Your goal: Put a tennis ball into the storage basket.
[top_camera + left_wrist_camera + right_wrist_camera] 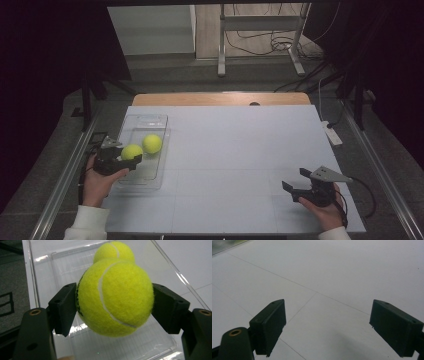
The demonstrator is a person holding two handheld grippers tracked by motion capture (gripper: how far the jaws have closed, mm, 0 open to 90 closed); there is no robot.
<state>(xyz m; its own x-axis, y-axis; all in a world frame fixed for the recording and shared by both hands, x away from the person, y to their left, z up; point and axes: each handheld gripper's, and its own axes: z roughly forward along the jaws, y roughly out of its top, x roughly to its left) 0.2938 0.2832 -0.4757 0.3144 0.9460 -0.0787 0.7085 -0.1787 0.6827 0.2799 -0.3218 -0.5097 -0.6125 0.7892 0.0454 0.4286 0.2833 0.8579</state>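
Observation:
My left gripper (131,161) is shut on a yellow tennis ball (131,151), holding it over the clear plastic tray (150,120) at the table's left. In the left gripper view both black pads press the ball (116,296) from the sides, above the tray's floor (140,342). A second tennis ball (152,143) lies in the tray just beyond the held one (113,250). My right gripper (296,181) stands open near the table's front right, with nothing between its jaws; its view (327,327) looks across bare white tabletop.
The white tabletop (240,150) has a wooden strip (220,98) along its far edge. A white power strip (332,133) lies off the right edge. Metal stand legs and cables (260,45) sit on the floor beyond.

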